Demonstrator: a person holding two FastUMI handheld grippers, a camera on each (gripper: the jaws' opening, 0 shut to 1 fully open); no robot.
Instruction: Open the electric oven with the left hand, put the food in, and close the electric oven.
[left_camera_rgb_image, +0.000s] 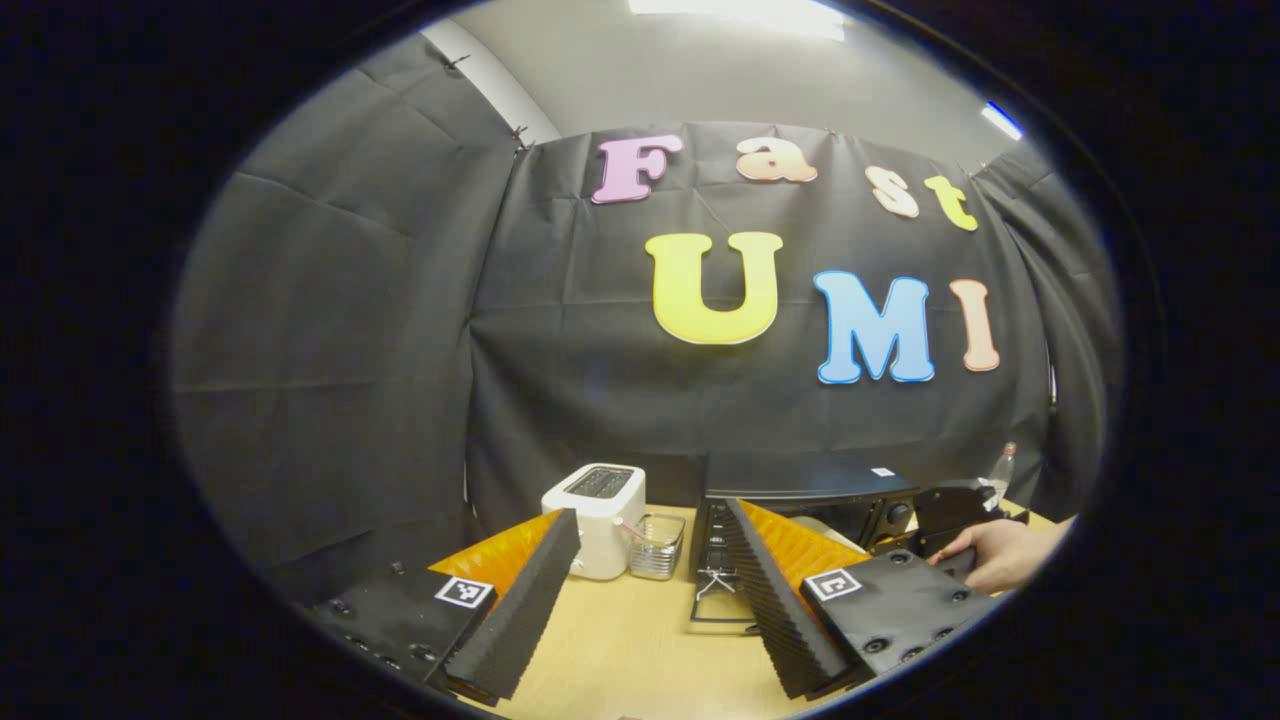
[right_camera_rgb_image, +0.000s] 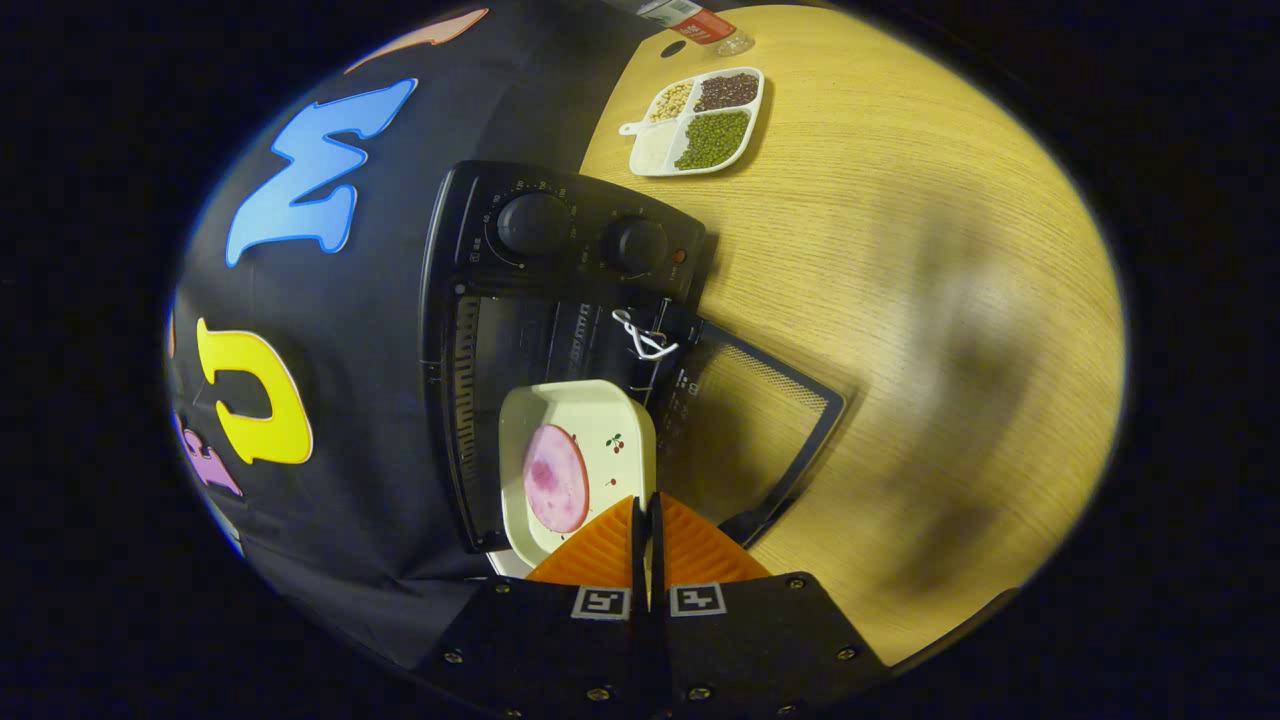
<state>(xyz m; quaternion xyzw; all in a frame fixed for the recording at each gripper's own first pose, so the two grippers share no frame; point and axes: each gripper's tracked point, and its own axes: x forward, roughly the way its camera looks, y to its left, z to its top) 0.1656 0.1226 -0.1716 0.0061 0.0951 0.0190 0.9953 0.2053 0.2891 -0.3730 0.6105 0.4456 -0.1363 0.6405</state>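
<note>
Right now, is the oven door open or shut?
Open. In the right gripper view the oven has its glass door swung down flat onto the table, and the plate of food sits at its mouth.

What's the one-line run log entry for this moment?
oven: door open | right gripper: shut on plate, ham on it | left gripper: open
</note>
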